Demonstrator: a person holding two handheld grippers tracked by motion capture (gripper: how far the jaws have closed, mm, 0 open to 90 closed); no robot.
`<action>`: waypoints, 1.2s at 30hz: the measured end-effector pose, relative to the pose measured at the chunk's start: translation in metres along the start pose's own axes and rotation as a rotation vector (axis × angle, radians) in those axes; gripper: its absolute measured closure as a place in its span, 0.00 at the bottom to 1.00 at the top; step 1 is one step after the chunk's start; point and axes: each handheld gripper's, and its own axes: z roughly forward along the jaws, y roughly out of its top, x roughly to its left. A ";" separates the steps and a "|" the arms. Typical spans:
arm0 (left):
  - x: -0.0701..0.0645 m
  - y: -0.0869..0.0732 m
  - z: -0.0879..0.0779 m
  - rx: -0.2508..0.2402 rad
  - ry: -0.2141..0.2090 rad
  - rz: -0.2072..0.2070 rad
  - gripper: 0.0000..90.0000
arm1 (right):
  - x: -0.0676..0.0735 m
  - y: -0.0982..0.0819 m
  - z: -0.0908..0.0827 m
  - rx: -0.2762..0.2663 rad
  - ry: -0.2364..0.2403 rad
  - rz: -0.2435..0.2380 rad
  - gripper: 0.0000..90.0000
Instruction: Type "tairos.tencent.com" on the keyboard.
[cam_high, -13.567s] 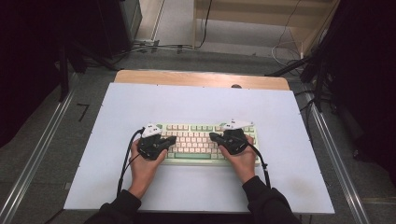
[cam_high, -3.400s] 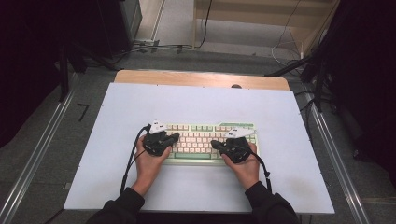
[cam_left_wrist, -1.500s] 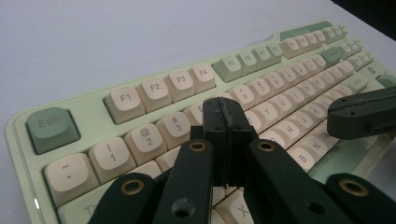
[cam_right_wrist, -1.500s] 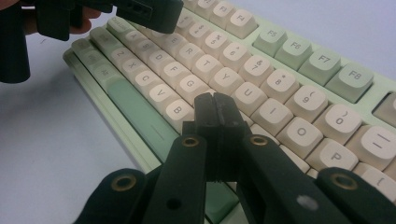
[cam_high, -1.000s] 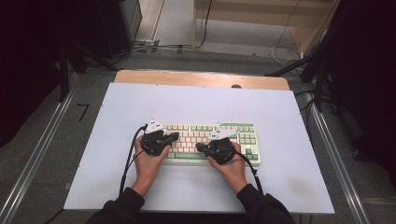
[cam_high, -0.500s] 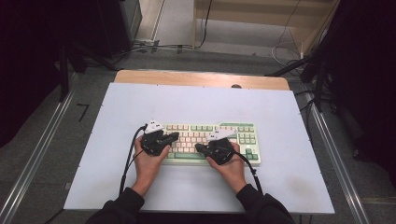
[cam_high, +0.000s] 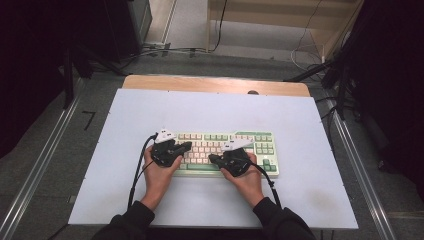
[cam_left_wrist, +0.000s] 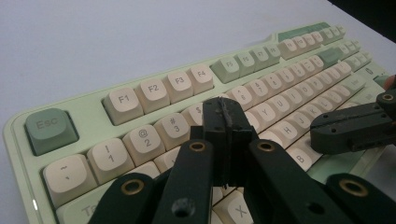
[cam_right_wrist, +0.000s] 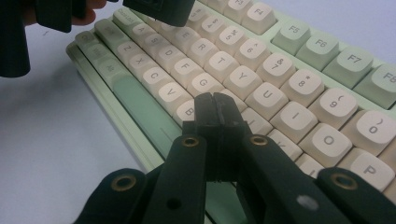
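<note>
White surface noted at the near edge, where two dark sleeves and bare hands come in from below; a pale green keyboard with cream keys is laid on it just ahead of them, long axis running left to right across the person's front, function row on the far side. Left claw is seen over the keyboard's left end, jaws pressed together with nothing pinched; in the left gripper view the closed tip is held just above the number row, near the 4 key, with Esc off to the left. Right claw is likewise pressed together and empty, aimed leftward toward the middle of the board; in the right gripper view its tip is poised over the bottom letter row beside B, with the green space bar just to its left. Whether either tip is touching a keycap cannot be told. Keys are judged to lie directly beneath both tips, so a short downward stroke is what any key press would call for; the right claw is judged nearer the central letters and space bar, the left nearer the number and function rows. Beyond the keyboard bare white surface is noted, then a wooden edge, then floor with cables and dark equipment at both sides.
</note>
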 end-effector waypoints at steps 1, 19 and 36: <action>0.000 0.000 0.000 0.000 0.001 0.001 1.00 | 0.000 0.000 0.000 0.000 0.000 0.000 0.97; 0.000 0.000 -0.001 -0.003 0.000 0.001 1.00 | 0.000 0.000 0.001 0.018 0.000 0.006 0.97; -0.003 0.001 -0.003 -0.009 -0.015 0.006 1.00 | -0.003 0.003 -0.008 -0.035 -0.014 0.017 0.97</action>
